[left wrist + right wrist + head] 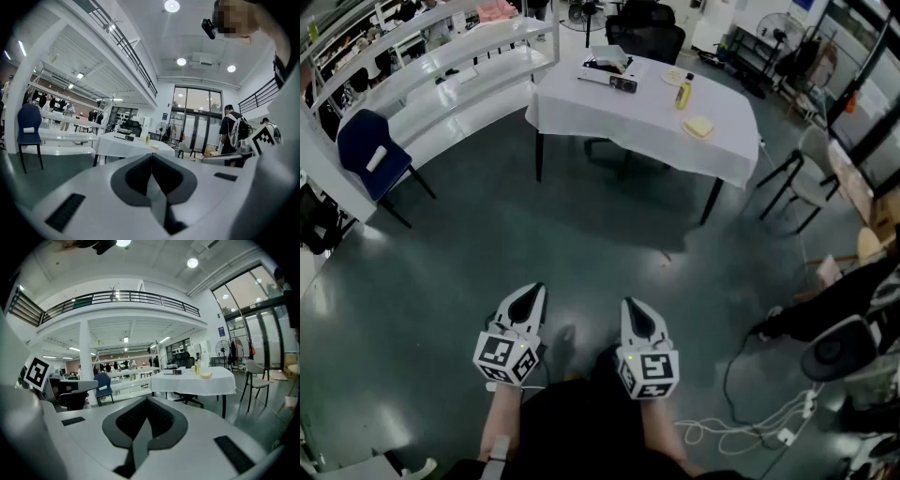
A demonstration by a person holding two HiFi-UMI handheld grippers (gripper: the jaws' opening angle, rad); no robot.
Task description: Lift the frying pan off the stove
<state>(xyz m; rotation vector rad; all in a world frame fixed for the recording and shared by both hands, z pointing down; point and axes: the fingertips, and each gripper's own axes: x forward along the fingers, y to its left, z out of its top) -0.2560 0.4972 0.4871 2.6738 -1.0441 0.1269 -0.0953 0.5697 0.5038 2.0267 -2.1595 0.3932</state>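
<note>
**Materials and finish**

Floor (441,281), dark and polished, glossy with pale reflections. Tablecloth (647,122), white cloth, matt, hanging in soft folds at the table's edges. Left gripper (534,289) and right gripper (630,302), smooth white plastic shells, satin sheen; pads (133,420) dark, matt, finely dimpled. Chair (356,136), matt blue upholstery on thin dark metal legs.

Your right gripper (146,401) has its jaws closed together with nothing between them. Beyond it stands a white-clothed table (197,383) carrying a yellow bottle (198,367). A blue chair (102,383) sits further left.
</note>
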